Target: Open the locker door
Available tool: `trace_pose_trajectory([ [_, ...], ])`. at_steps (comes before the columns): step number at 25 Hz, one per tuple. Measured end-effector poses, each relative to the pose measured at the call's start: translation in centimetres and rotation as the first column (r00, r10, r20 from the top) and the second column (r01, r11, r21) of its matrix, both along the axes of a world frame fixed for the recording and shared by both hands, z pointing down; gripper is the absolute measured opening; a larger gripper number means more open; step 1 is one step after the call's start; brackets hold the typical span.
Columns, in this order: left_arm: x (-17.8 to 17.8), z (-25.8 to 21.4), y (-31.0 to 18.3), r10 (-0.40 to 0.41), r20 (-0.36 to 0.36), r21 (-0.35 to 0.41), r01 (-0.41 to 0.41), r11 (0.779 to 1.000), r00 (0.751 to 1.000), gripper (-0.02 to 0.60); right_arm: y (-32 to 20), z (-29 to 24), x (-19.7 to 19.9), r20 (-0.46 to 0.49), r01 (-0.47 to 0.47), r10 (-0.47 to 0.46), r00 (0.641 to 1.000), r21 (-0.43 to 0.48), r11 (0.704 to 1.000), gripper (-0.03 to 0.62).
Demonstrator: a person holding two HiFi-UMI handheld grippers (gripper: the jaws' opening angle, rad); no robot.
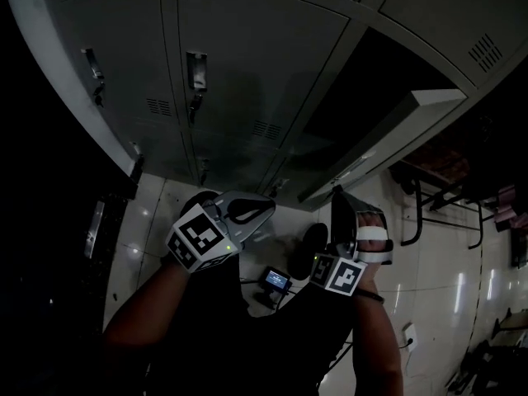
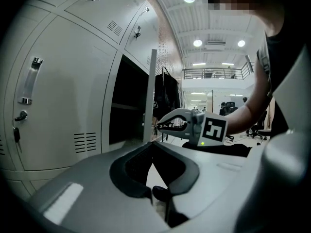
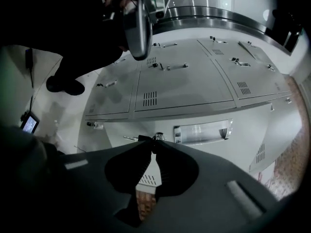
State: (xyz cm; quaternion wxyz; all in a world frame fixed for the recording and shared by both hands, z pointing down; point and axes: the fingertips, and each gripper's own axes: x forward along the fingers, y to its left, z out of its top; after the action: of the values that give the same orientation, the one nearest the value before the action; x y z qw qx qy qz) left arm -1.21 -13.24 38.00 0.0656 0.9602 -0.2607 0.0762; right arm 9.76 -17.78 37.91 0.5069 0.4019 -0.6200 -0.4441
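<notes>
The grey locker door [image 1: 396,126] stands swung out from its dark compartment [image 1: 363,81]. My right gripper [image 1: 336,194] reaches up to the door's lower end. In the right gripper view its jaws [image 3: 154,142] are shut on the small metal key [image 3: 158,136] in the lock, just left of the chrome handle [image 3: 201,131]. The left gripper view shows that gripper [image 2: 158,126] at the door's edge [image 2: 151,91]. My left gripper [image 1: 268,207] hangs to the left, away from the door, its jaws [image 2: 151,142] shut with nothing between them.
Closed lockers with handles [image 1: 196,68] fill the wall left of the open one. A small device with a lit screen [image 1: 275,280] lies on the tiled floor beside a cable. A dark metal frame [image 1: 429,196] stands to the right of the door.
</notes>
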Motion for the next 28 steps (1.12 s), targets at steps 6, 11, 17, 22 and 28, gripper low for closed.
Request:
trace_pose_trajectory([
  [6, 0.5, 0.3, -0.1, 0.008, 0.019, -0.006, -0.008, 1.000, 1.000, 0.012, 4.1, 0.1, 5.4, -0.011, -0.079, 0.079, 0.997, 0.001, 0.997, 0.032],
  [11, 0.8, 0.5, -0.1, 0.013, 0.033, -0.006, -0.012, 1.000, 0.999, 0.012, 6.2, 0.2, 11.3, -0.028, -0.192, 0.193, 0.981, 0.019, 0.981, 0.031],
  [17, 1.2, 0.7, -0.1, 0.012, 0.048, -0.008, -0.011, 1.000, 0.999, 0.012, 7.0, 0.5, 16.4, -0.061, -0.274, 0.276, 0.959, 0.039, 0.961, 0.026],
  [22, 1.6, 0.9, -0.1, 0.015, 0.059, -0.010, -0.015, 1.000, 0.998, 0.012, 7.0, 0.5, 17.1, -0.080, -0.258, 0.261, 0.962, 0.047, 0.965, 0.028],
  [28, 2.3, 1.0, -0.2, 0.026, 0.065, -0.012, -0.026, 1.000, 0.998, 0.012, 9.8, -1.4, 16.1, 0.325, -0.211, 0.229, 0.918, -0.091, 0.973, 0.087],
])
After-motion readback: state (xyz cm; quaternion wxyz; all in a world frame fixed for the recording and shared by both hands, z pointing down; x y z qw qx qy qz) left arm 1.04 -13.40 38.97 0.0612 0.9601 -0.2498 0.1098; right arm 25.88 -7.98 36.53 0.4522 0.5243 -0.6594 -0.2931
